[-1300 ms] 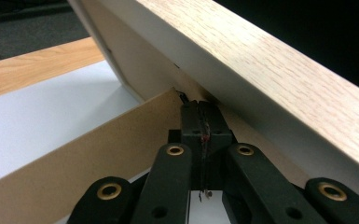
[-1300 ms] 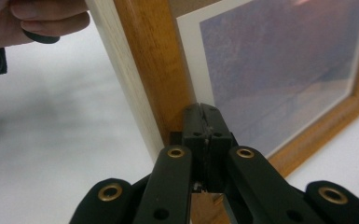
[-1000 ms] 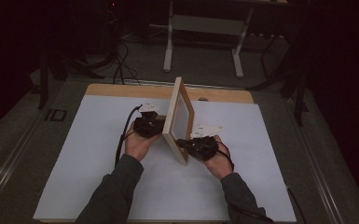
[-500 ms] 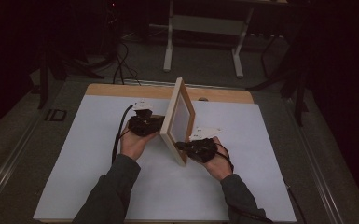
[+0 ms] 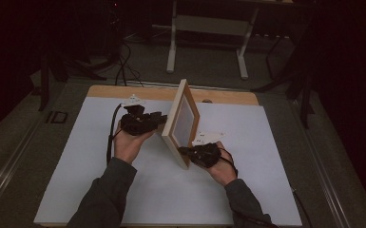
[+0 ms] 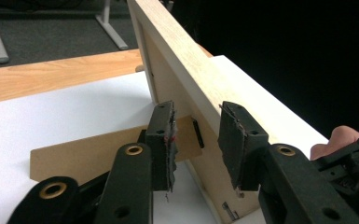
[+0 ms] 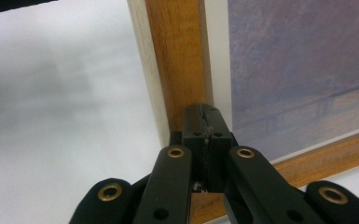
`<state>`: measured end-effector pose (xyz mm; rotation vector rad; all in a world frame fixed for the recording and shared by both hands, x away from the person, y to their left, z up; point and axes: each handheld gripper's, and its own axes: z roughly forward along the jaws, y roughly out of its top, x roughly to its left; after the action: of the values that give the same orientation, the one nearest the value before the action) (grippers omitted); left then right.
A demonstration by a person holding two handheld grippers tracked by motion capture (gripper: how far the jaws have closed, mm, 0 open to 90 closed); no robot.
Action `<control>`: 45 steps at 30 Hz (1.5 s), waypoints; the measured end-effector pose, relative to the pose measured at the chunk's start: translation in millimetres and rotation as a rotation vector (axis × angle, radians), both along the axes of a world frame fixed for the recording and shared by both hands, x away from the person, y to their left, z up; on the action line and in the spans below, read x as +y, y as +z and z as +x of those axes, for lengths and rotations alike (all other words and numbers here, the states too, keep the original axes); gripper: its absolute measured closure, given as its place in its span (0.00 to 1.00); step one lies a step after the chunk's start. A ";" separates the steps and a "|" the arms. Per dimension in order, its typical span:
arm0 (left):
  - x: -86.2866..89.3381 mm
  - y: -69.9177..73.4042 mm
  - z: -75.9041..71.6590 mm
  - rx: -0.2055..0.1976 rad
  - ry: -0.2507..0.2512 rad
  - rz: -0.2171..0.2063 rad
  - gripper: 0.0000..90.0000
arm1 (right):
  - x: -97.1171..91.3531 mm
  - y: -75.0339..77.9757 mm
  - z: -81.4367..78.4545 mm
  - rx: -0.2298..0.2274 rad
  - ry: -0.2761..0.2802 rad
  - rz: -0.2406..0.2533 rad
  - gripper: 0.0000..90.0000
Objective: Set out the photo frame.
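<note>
A light wooden picture frame [image 5: 183, 118] stands on edge in the middle of the table, tilted, its picture side toward the right hand. My left gripper [image 5: 159, 118] is behind it; its jaws have just been opening. In the left gripper view the left gripper [image 6: 196, 140] is open, its pads pressing on nothing. Past the gap lie the frame's back [image 6: 186, 60] and its brown support leg [image 6: 84, 154], folded out toward the table. My right gripper [image 5: 183, 151] sits at the frame's lower front corner. Its jaws [image 7: 207, 116] are shut together, tips against the wooden border [image 7: 177, 56] beside the bluish picture [image 7: 298, 70].
A white sheet [image 5: 76, 156] covers the tabletop, with a bare wooden strip [image 5: 123, 91] along the far edge. On the floor beyond stand the white legs of another desk [image 5: 209, 23] and some dark cables [image 5: 123, 66].
The left gripper's jaws have opened, and the left hand has risen a little behind the frame. The right hand and the frame have stayed put.
</note>
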<state>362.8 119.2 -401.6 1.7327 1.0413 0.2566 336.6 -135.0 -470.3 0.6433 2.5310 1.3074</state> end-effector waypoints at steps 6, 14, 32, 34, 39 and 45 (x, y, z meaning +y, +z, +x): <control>3.5 4.8 -3.2 -0.004 0.011 -0.015 0.68 | 1.4 -0.8 -0.1 -0.003 0.005 0.001 1.00; -1.3 10.6 -11.9 -0.010 -0.012 0.002 0.61 | 5.2 -2.7 -1.7 -0.001 0.018 -0.003 1.00; -17.8 7.0 -22.4 0.012 -0.026 0.099 0.58 | 12.2 -3.1 -3.1 -0.004 0.023 -0.003 1.00; -19.9 5.9 -23.6 0.010 -0.022 0.110 0.58 | 13.0 -3.1 -3.1 -0.006 0.023 -0.003 1.00; -20.6 5.7 -26.7 0.012 0.001 0.137 0.63 | 16.1 -2.6 -3.5 -0.007 0.021 -0.008 0.99; -20.1 4.5 -28.6 0.023 0.016 0.152 0.65 | 19.5 -1.8 -3.1 -0.007 0.022 -0.008 1.00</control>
<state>334.3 99.1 -397.2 1.8677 1.0758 0.3342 333.5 -115.5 -472.0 0.6102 2.5434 1.3040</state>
